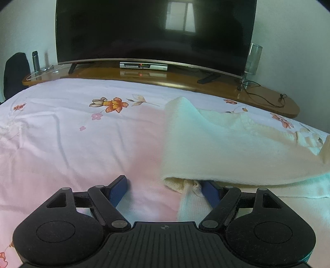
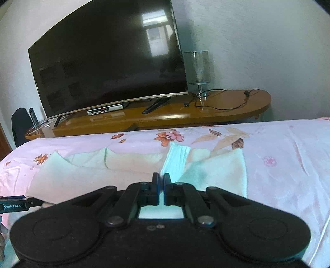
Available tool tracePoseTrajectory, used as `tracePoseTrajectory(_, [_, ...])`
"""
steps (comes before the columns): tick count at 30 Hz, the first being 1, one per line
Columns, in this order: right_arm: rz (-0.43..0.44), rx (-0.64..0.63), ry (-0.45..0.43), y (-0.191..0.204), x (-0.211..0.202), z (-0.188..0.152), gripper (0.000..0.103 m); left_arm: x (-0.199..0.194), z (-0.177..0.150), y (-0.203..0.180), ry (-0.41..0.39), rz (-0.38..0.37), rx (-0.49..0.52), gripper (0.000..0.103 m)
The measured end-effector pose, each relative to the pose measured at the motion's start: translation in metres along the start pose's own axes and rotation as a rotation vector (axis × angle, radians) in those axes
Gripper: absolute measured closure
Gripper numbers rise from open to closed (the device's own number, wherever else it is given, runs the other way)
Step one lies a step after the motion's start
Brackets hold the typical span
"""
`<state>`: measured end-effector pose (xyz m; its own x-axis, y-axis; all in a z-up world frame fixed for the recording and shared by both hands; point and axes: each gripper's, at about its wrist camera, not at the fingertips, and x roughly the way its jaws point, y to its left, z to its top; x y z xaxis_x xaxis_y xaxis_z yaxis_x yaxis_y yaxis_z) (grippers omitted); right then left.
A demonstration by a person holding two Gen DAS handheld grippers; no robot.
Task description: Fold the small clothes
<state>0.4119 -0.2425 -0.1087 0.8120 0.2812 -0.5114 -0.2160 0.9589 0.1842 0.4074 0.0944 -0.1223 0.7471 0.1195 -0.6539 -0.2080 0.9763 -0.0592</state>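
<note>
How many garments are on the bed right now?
1: a cream knit garment lying partly folded on the floral bedsheet, ahead of both grippers. Anything tucked beneath its folds would be hidden.

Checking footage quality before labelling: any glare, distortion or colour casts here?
Left wrist view: a window glares on the TV screen, fisheye bends the TV's lower edge, and a greenish cast tints the cream garment. Right wrist view: similar window glare, tilted horizon, dark vignetted corners.
</note>
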Motion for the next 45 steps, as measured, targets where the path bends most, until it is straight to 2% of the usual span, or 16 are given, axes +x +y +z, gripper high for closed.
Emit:
tracePoseTrajectory(15, [-0.074, 0.047, -0.008, -0.025, -0.017, -0.007, 0.099, -0.001, 0.002, 0.010, 0.018, -0.049, 0.020, 0.026])
tracePoseTrajectory(26, [-0.070, 0.151, 0.055, -0.042, -0.007, -0.029, 0.099, -0.001, 0.000, 0.011, 0.002, -0.061, 0.043, 0.026])
tracePoseTrajectory(38, [-0.060, 0.175, 0.067, -0.047, -0.015, -0.039, 0.098, -0.001, -0.002, 0.012, -0.001, -0.068, 0.048, 0.026])
tracePoseTrajectory(42, [-0.066, 0.275, 0.052, -0.059, -0.017, -0.038, 0.091, -0.002, -0.002, 0.013, 0.000, -0.076, 0.056, 0.026])
tracePoseTrajectory(43, [-0.053, 0.298, 0.043, -0.063, -0.018, -0.038, 0.099, -0.002, -0.002, 0.013, 0.000, -0.077, 0.056, 0.026])
tracePoseTrajectory(45, [-0.046, 0.283, 0.026, -0.063, -0.023, -0.037, 0.099, -0.002, -0.002, 0.013, 0.000, -0.075, 0.055, 0.026])
